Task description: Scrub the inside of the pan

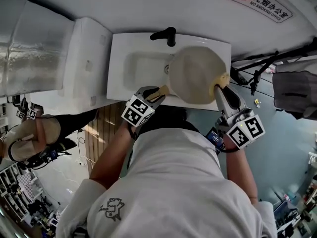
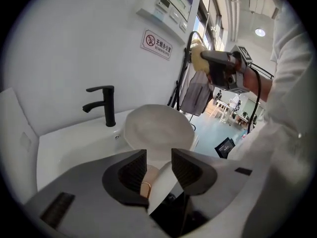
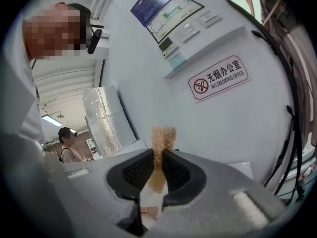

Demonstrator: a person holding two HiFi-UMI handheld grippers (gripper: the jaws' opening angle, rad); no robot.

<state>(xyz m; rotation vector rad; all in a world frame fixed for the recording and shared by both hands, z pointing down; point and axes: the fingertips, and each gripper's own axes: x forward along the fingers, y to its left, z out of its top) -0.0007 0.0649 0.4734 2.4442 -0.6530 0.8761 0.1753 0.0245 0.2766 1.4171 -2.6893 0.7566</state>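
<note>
Jaws of the left gripper (image 2: pixel 159 160) are standing apart. The pan's wooden handle (image 2: pixel 152 175) is lying between them, and the pads are not visibly pressing on it. Jaws of the right gripper (image 3: pixel 158 156) are clamping a tan sponge (image 3: pixel 162 135).

The white sink (image 1: pixel 119 81) is filling the upper middle of the head view. The pan (image 1: pixel 198 73) is sitting over its 3 o'clock side, with the cream inside tilting up toward the person. It looks to be leaning on the basin edge, though I can't tell what is carrying it. The black faucet (image 1: pixel 166 34) is standing at the sink's 12 o'clock. The handle is pointing out from the pan toward 8 o'clock, into the left gripper. In the head view the sponge is showing by the pan's 4 o'clock rim. In the left gripper view it is hanging high above the pan, so I judge it is not touching the inside yet.

Step in hand, as I read it, is securing the pan and bringing the sponge in; scrubbing is not yet starting. Doing it well:
- The left jaws should be closing squarely on the handle first, or the pan will be skidding or tipping.
- The pan should be staying over the basin.
- The right gripper should be pitching down so the sponge is meeting the inside flat, not with the jaw tips.
- The sponge should be circling from the centre out to the wall under moderate pressure.
</note>
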